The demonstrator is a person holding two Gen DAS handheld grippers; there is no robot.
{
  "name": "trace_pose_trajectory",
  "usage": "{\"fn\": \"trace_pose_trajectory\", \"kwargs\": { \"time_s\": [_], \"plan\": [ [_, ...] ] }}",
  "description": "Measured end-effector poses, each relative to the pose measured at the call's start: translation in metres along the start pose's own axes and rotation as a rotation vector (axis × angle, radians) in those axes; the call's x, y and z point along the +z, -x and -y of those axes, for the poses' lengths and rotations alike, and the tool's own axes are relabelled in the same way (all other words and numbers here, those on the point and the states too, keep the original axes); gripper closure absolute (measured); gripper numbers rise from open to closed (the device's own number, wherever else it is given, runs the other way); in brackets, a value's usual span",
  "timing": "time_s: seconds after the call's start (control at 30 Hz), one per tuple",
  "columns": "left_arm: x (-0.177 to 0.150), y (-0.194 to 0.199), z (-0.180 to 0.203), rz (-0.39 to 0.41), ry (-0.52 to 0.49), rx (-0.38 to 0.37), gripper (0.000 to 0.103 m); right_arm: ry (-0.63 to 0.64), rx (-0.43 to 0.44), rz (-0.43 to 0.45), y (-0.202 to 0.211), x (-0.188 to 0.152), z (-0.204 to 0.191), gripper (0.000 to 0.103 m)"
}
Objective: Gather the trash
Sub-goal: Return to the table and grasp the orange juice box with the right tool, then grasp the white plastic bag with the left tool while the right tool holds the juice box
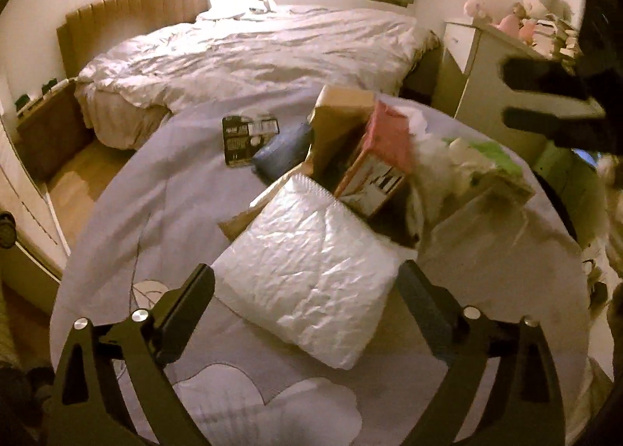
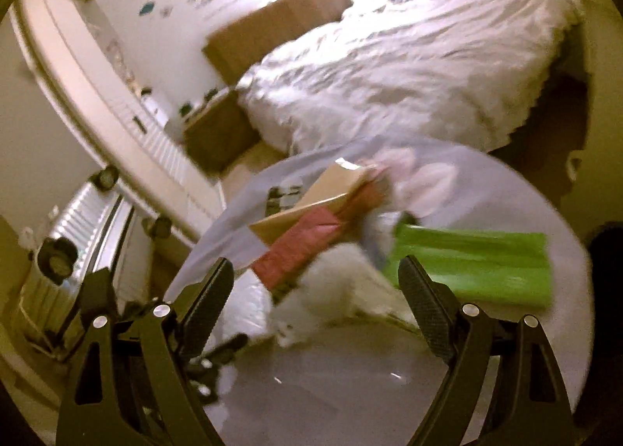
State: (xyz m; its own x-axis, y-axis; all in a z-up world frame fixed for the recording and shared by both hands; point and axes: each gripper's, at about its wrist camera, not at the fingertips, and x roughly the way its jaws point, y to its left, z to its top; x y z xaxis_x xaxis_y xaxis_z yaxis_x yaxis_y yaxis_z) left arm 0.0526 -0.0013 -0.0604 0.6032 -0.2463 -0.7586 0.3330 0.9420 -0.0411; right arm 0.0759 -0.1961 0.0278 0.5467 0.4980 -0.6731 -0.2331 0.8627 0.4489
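Note:
A heap of trash lies on a round lavender rug [image 1: 155,212]. Nearest me is a white padded mailer [image 1: 311,278], lying flat between the fingers of my open left gripper [image 1: 311,290], whose pads stand just off its edges. Behind it are a brown cardboard box [image 1: 342,123], a pink box [image 1: 385,150], a black printed pack [image 1: 249,138], a blue pouch [image 1: 284,152] and crumpled white wrapping [image 1: 440,162]. My right gripper [image 1: 506,95] hovers open at the upper right, holding nothing. In its own blurred view the right gripper [image 2: 317,282] is over the white wrapping [image 2: 331,290], pink box [image 2: 303,251] and a green bag [image 2: 475,263].
A bed with a rumpled white duvet [image 1: 253,53] and a tan headboard [image 1: 128,14] stands beyond the rug. A white dresser [image 1: 490,68] with soft toys is at the right. A brown nightstand [image 1: 50,130] and bare wooden floor [image 1: 74,189] are to the left.

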Motion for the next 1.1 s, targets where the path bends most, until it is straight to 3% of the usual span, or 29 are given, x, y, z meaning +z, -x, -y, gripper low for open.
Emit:
{"fn": "trace_pose_trajectory", "kwargs": {
  "time_s": [0.27, 0.4, 0.47, 0.5, 0.57, 0.73, 0.9, 1.1],
  "plan": [
    [-0.003, -0.002, -0.002, 0.001, -0.007, -0.024, 0.007, 0.000, -0.082, -0.202, -0.078, 0.025, -0.016, 0.017],
    [-0.004, 0.000, -0.006, 0.009, 0.011, -0.039, 0.007, 0.024, -0.125, -0.255, -0.102, 0.025, -0.019, 0.018],
    [-0.005, 0.002, -0.007, 0.011, 0.014, -0.043, 0.007, 0.039, -0.140, -0.281, -0.111, 0.024, -0.020, 0.037],
    [-0.006, 0.003, -0.007, 0.011, 0.012, -0.044, 0.007, 0.043, -0.145, -0.284, -0.113, 0.023, -0.020, 0.039],
    [-0.006, 0.003, -0.008, 0.009, 0.003, -0.046, 0.007, 0.061, -0.141, -0.268, -0.109, 0.021, -0.022, 0.051],
    [-0.007, 0.008, -0.014, 0.008, 0.029, -0.088, 0.007, 0.072, -0.080, -0.153, -0.078, 0.016, -0.023, 0.065],
    [-0.012, 0.017, -0.022, 0.028, 0.145, -0.164, 0.007, 0.086, -0.065, 0.026, -0.022, 0.002, -0.026, 0.067],
    [-0.010, -0.004, -0.020, -0.034, 0.178, -0.112, 0.007, 0.099, -0.067, 0.103, 0.013, -0.016, -0.029, 0.067]
  ]
}}
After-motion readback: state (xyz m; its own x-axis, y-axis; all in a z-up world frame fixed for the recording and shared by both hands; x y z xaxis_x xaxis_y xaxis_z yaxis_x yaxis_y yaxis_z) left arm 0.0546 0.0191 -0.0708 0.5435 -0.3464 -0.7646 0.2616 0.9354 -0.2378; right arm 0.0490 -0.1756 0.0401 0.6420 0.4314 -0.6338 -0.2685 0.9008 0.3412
